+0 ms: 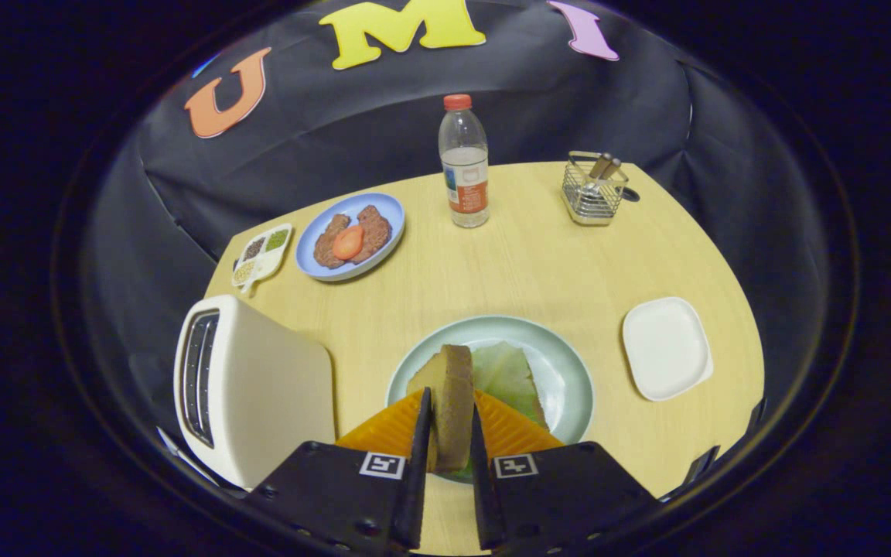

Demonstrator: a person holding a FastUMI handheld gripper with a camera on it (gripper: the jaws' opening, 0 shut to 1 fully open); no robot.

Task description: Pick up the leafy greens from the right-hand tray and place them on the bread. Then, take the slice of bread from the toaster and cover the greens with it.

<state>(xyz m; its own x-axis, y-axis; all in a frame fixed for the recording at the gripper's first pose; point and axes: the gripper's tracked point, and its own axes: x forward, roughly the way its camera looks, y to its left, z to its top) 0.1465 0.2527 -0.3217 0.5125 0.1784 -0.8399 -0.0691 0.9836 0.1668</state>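
Note:
My gripper [449, 418] is shut on a brown slice of bread [452, 394], held upright on its edge between both fingers. It hangs over a pale green plate [569, 379] just ahead of the fingers. Pale leafy greens [509, 379] lie on that plate, right of the held slice; what lies under them is hidden. A white toaster [260, 387] stands to the left of the fingers, its slots facing left. An empty white square tray [666, 348] sits to the right of the plate.
Beyond the plate stand a clear water bottle [464, 166] with a red cap and a wire cutlery basket [592, 189]. A blue plate [353, 236] with brown patties and a tomato slice sits far left, beside a small seasoning dish [262, 254].

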